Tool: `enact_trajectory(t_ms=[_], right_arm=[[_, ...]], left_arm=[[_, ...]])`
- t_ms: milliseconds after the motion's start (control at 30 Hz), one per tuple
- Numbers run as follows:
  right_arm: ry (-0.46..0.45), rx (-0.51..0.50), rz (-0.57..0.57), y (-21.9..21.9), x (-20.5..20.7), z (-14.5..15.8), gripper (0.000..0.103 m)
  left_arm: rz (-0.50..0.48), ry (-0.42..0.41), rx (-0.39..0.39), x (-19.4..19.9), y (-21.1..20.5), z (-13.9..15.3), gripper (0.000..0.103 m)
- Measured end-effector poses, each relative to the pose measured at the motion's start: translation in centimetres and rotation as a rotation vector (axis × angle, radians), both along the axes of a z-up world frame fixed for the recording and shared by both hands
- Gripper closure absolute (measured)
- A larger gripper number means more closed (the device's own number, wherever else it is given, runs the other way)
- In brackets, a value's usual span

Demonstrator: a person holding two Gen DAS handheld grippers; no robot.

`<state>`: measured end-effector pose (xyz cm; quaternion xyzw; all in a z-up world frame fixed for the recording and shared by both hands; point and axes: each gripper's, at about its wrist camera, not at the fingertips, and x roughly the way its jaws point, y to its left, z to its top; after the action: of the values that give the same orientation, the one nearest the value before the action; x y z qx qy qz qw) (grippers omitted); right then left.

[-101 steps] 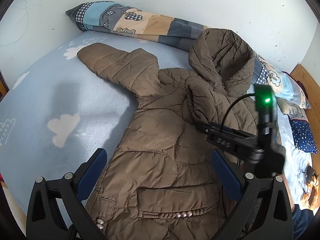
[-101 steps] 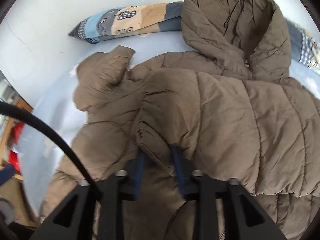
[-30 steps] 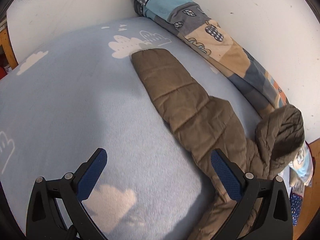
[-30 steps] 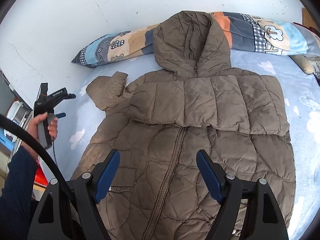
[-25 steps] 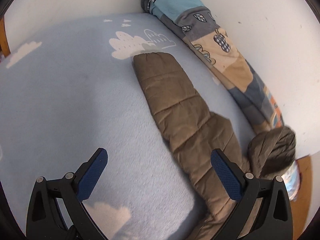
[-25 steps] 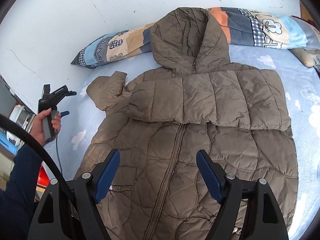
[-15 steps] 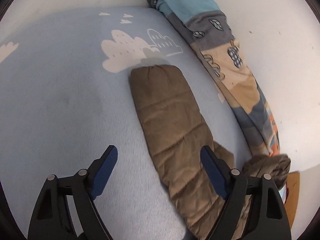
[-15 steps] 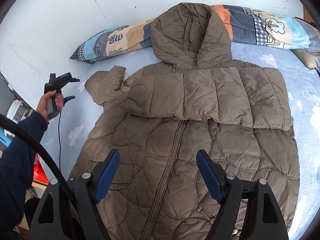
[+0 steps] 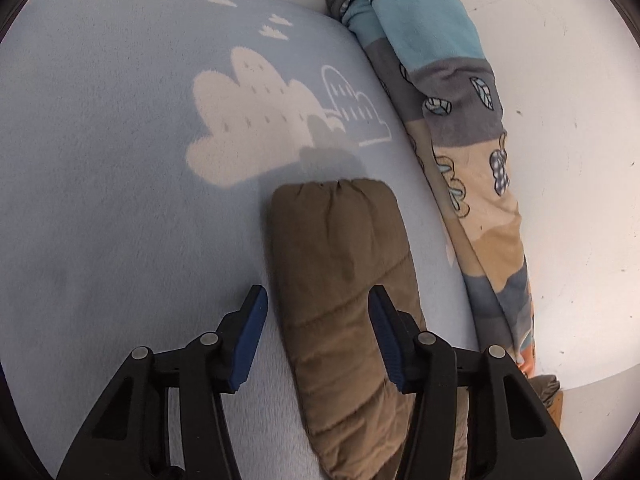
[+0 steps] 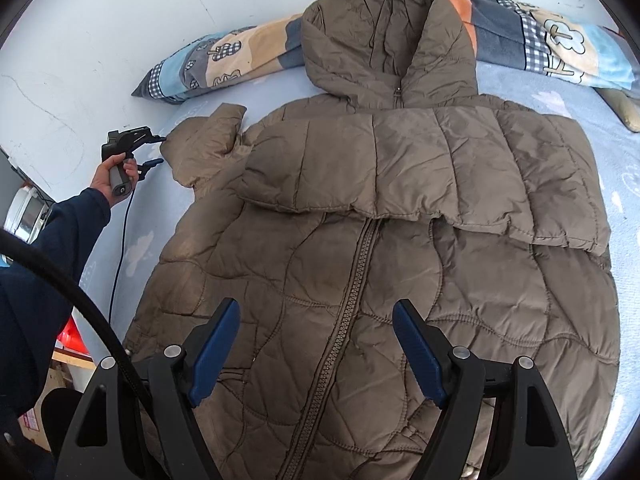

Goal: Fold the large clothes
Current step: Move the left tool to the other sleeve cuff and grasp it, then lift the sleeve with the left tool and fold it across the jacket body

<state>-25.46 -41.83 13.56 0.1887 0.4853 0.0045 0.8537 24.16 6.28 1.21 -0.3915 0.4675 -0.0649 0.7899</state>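
Lying front-up on the blue cloud-print bed, the brown puffer jacket has its zipper running toward the hood, which leans on the patchwork pillow along the white wall. One sleeve is folded across the chest; the other sleeve stretches out flat toward the bed's far corner. The left tool straddles that outstretched sleeve a little back from its cuff, one blue pad at each side of the padded cloth, and its jaws are closing with the sleeve between them; the pads stand just beside the fabric and do not yet press it. In the right wrist view the same tool appears small at the sleeve's end, carried by a hand in a dark blue sleeve, its cable trailing down over the bed. The right tool hangs over the jacket's lower front, above the zipper, jaws spread wide and gripping nothing, clear of the cloth.
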Motion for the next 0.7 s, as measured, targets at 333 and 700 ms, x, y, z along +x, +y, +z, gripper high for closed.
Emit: enact_trajectory(t_ms=[333, 700], right_arm=[[0.027, 0.007, 0.003, 0.4, 1.2, -1.3, 0.020], [-0.011, -0.027, -0.118, -2.0, 0.9, -0.4, 0.020]], left_arm=[[0.056, -0.079, 0.040, 2.4, -0.6, -1.1, 0.069], [0.044, -0.250, 0.047, -2.0, 1.0, 4.7, 0.088]])
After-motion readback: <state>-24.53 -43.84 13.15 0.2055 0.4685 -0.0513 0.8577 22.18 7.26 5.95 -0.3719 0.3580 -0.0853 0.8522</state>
